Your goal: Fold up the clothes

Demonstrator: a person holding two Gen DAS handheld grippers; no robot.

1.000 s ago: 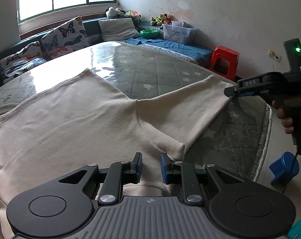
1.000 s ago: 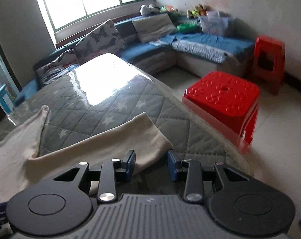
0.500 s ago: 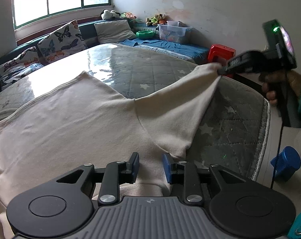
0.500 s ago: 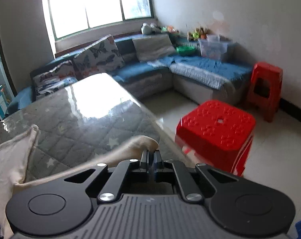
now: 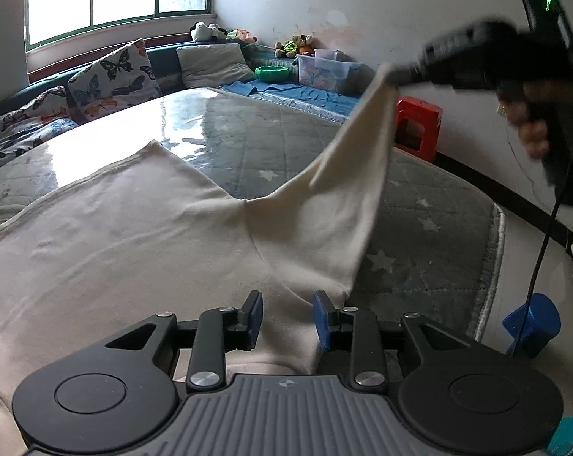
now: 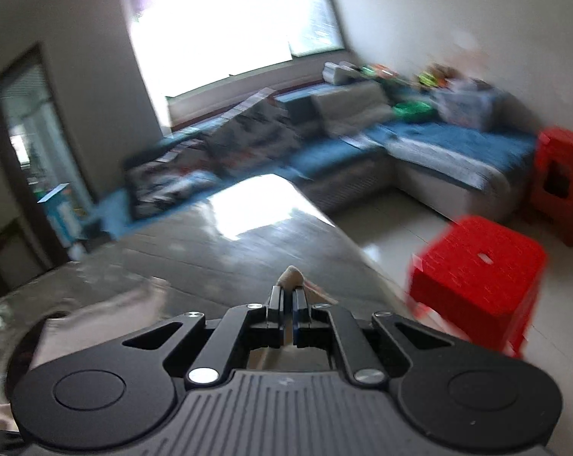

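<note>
Left wrist view: a cream garment [image 5: 108, 243] lies spread flat on a grey quilted mattress [image 5: 430, 205] with a star pattern, its body filling the left and centre of the frame. One sleeve [image 5: 347, 190] rises off the mattress toward the upper right, pulled taut, with its cuff pinched in the right gripper [image 5: 400, 74], whose dark body is blurred and carried by a hand [image 5: 533, 133]. The left gripper [image 5: 288, 317] sits low over the garment's near edge (jaws spread apart, having just been opening a little wider); cloth lies under and between the blue pads, which do not press on it.

Right wrist view: the right gripper [image 6: 288, 298] has its jaws pressed together on a small tuft of cream fabric that sticks out just past the tips. The rest of the frame is smeared with motion blur. A red stool [image 6: 476, 277] stands on the floor beside the mattress [image 6: 225, 266], and a second red stool [image 6: 561, 182] stands farther back near a blue sofa [image 6: 457, 144] under the window.
</note>
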